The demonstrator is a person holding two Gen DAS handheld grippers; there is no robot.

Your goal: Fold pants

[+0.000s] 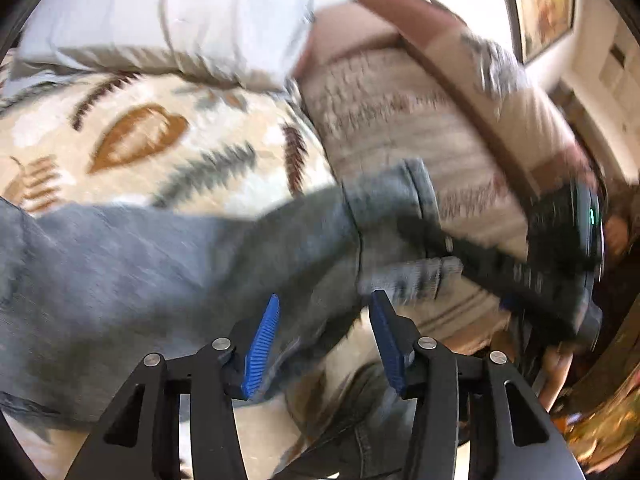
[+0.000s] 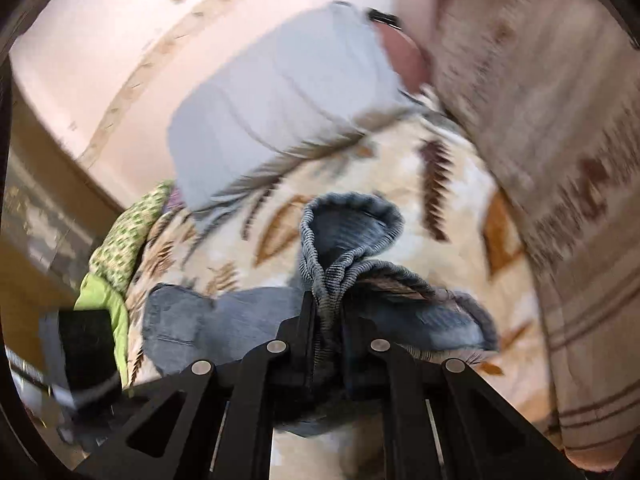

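No legible text, label, brand, number or sign in either view. Both frames are motion-blurred. The framed picture (image 1: 546, 4) at upper right of the left wrist view shows only smeared colour, no lettering. The black device (image 1: 568, 236) at right of that view carries a small green light, no readable marking. The black object (image 2: 82, 344) at lower left of the right wrist view shows no discernible print.
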